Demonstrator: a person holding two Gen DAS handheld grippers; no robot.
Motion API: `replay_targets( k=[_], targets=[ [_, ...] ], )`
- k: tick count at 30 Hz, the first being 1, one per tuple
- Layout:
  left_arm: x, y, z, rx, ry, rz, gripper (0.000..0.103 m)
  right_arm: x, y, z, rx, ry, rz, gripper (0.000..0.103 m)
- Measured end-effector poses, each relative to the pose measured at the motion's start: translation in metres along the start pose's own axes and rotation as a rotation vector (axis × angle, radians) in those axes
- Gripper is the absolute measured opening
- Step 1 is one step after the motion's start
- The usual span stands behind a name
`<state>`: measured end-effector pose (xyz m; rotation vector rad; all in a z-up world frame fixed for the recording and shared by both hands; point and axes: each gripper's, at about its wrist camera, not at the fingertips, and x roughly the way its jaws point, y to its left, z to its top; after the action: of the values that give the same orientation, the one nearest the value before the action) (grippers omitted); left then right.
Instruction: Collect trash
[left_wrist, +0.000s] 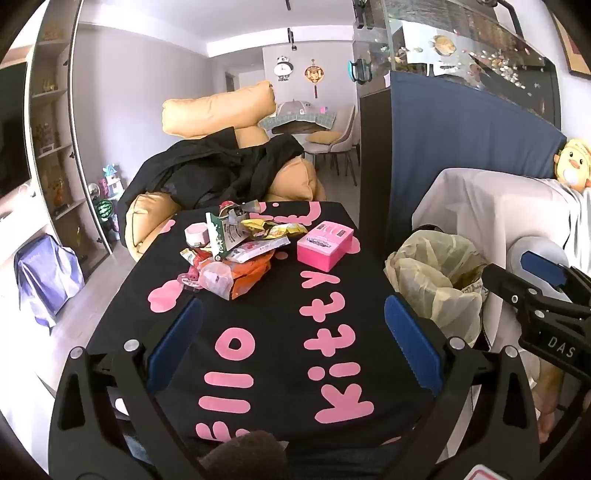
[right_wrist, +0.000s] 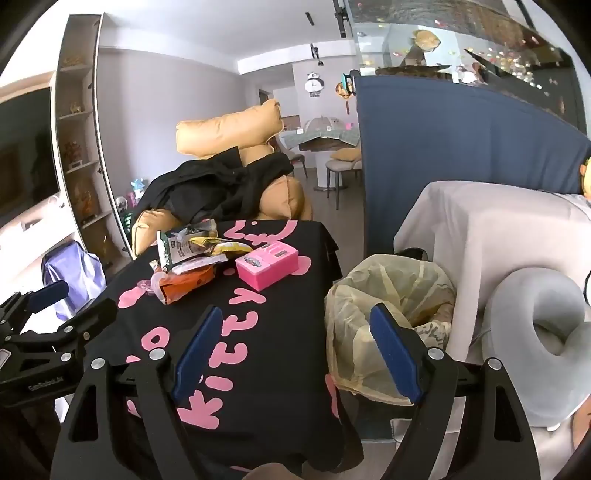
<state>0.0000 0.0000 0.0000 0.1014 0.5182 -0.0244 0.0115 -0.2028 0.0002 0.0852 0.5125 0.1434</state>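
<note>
Wrappers (left_wrist: 236, 247) sit piled at the table's (left_wrist: 280, 332) far end beside a pink box (left_wrist: 325, 242), nothing picked yet. Left gripper (left_wrist: 291, 343) and right gripper (right_wrist: 299, 354) both hang spread and empty. Lined bin (right_wrist: 388, 314) waits right of the table; next up looks like reaching forward for a wrapper.

Matt black cloth (left_wrist: 280, 295) covers the table; glossy pink plastic box (left_wrist: 325, 243); crinkled bin liner (left_wrist: 432, 280)

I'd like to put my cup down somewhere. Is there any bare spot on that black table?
Yes: the near half of the table, where the pink lettering runs, is bare between the open left gripper and the wrapper pile. The far end is crowded by the pile and pink box.
</note>
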Motion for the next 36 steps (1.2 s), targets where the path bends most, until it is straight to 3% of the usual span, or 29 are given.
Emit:
replay_targets(
  k=[36],
  targets=[
    [0.0004,0.0017,0.0002,-0.004,-0.008,-0.003,0.094,-0.0007,0.0022,0.0009,-0.001,-0.008,-0.001,0.078]
  ],
)
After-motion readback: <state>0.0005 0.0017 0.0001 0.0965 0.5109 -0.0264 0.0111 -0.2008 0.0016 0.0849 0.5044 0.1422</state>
